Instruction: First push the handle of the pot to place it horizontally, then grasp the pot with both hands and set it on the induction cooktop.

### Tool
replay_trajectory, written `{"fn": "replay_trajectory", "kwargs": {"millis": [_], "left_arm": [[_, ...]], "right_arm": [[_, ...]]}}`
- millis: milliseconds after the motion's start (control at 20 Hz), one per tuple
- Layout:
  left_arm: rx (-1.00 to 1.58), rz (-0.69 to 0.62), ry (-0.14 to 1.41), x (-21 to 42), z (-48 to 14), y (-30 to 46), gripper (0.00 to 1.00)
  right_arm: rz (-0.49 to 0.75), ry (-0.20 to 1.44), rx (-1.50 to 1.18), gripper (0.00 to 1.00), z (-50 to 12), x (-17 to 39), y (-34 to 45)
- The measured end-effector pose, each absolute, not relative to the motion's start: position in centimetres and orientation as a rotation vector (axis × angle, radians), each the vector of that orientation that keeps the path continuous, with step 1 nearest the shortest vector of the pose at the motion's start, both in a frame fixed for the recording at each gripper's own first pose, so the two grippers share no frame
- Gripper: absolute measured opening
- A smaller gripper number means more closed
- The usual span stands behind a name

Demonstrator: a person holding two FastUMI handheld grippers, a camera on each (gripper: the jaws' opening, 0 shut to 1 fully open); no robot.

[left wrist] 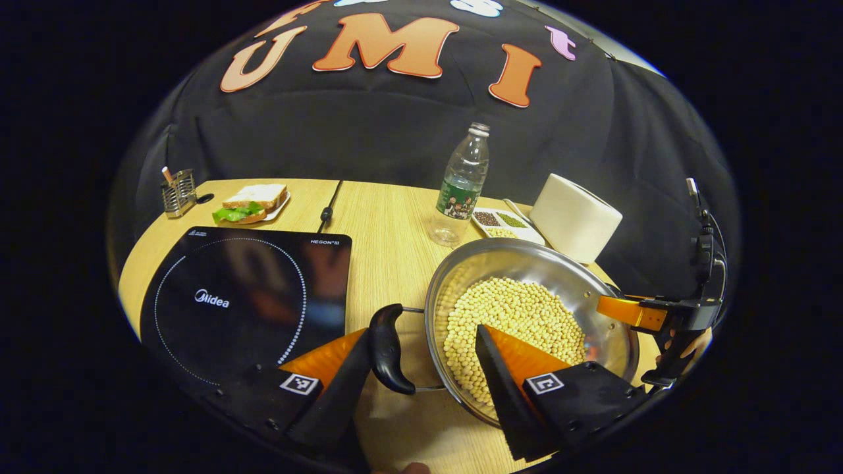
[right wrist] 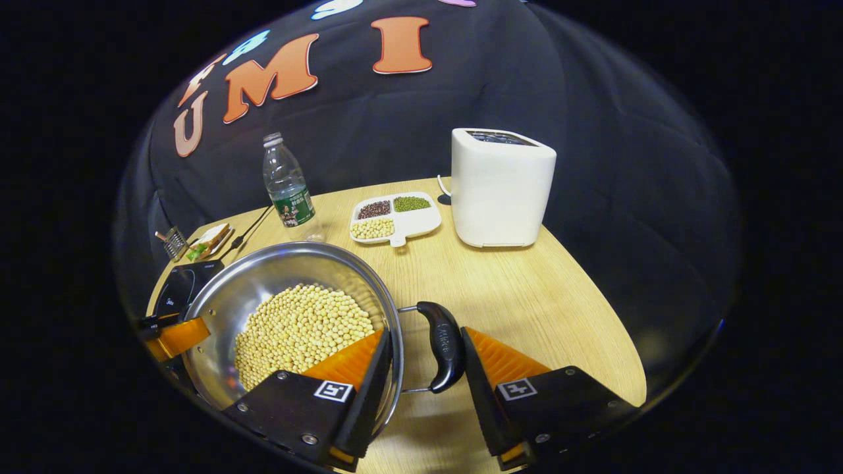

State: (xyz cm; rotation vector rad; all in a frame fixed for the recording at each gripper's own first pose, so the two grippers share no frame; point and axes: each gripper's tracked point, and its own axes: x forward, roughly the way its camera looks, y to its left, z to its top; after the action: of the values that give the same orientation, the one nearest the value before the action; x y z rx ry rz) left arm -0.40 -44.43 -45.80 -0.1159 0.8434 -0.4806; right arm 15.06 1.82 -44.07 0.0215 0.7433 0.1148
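Left to right on the bench [right wrist: 527, 289]: induction cooktop [left wrist: 244, 296] at far left, bare. Pot [left wrist: 527, 309] of soybeans [left wrist: 514, 322] sits just right of it, off the cooktop. Left gripper [left wrist: 421, 359]: jaws wide, straddling the pot's left handle [left wrist: 387, 349] and rim, not clamped. Right gripper [right wrist: 421, 365]: jaws wide around the right handle [right wrist: 442, 345], one finger inside the rim, no squeeze. Bottle [right wrist: 288, 187], divided dish [right wrist: 395, 220], white appliance [right wrist: 500, 187] behind.
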Motion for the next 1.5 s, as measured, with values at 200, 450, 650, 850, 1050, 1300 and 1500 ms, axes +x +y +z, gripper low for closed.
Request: {"fn": "replay_trajectory", "kwargs": {"millis": [200,450,650,850,1050,1300,1500], "left_arm": [[-0.075,-0.414,0.872,0.4,-46.8,-43.5,0.85],[-0.027,-0.415,0.89,0.5,-46.7,-43.8,0.6],[-0.056,-0.409,0.87,1.2,-45.2,-43.4,0.57],[-0.058,-0.415,0.827,1.7,-42.6,-42.2,0.56],[-0.079,-0.413,0.788,2.8,-40.4,-40.4,0.6],[-0.101,-0.394,0.755,3.9,-38.0,-37.0,0.58],[-0.114,-0.369,0.737,4.7,-36.6,-33.2,0.6]], "right_arm": [[0.112,0.747,0.02,0.6,-44.0,14.7,1.7],[0.08,0.753,0.031,0.54,-44.0,14.3,1.8],[0.078,0.753,0.079,0.54,-42.7,13.4,2.3],[0.079,0.728,0.098,0.54,-40.2,12.9,3.0],[0.085,0.687,0.098,0.53,-37.2,12.8,5.0],[0.106,0.662,0.103,0.53,-34.4,12.3,8.2],[0.133,0.657,0.106,0.53,-32.9,12.1,11.9]]}}
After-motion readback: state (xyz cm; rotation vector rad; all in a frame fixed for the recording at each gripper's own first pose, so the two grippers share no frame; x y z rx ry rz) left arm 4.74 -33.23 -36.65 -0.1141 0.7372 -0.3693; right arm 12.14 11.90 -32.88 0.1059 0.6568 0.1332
